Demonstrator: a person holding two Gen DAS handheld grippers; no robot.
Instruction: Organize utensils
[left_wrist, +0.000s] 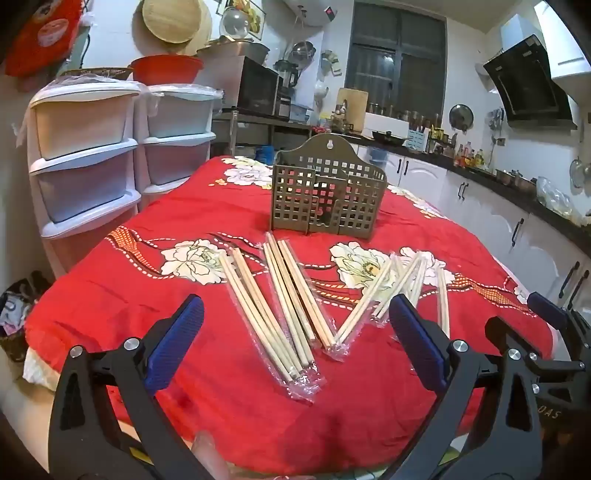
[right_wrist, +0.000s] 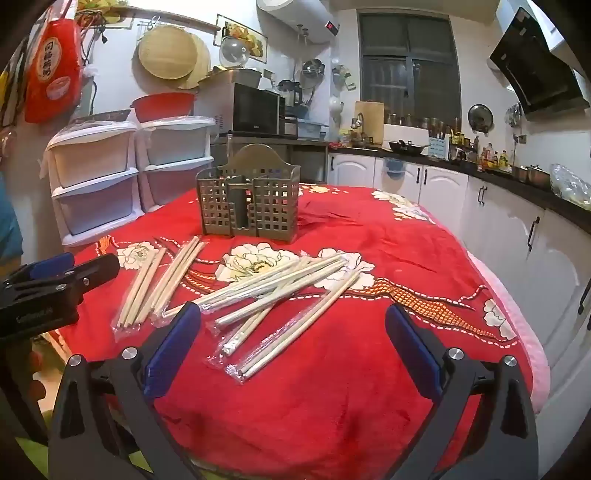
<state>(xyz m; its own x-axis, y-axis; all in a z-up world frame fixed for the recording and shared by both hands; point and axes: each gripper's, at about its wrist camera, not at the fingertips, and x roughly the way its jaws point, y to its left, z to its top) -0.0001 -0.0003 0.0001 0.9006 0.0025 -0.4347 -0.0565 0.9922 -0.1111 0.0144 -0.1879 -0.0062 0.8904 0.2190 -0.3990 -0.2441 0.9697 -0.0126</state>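
dark window (left_wrist: 397, 59), white cabinets (right_wrist: 436, 184), plastic drawers (left_wrist: 85, 155), range hood (left_wrist: 528, 85)

One perforated holder (left_wrist: 327, 195), seven clear-wrapped chopstick packets (right_wrist: 280, 280), two stacked drawer units (left_wrist: 85, 155), one red basin (left_wrist: 166, 68)

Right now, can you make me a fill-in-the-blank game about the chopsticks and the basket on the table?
1. The chopsticks lie on a flowered cloth whose main colour is ____.
2. The brown holder with square holes has ____ chopsticks in it.
3. The left hand-held gripper and right hand-held gripper both have their jaws ____.
4. The chopsticks are wrapped in clear ____.

Missing words: red; no; open; plastic
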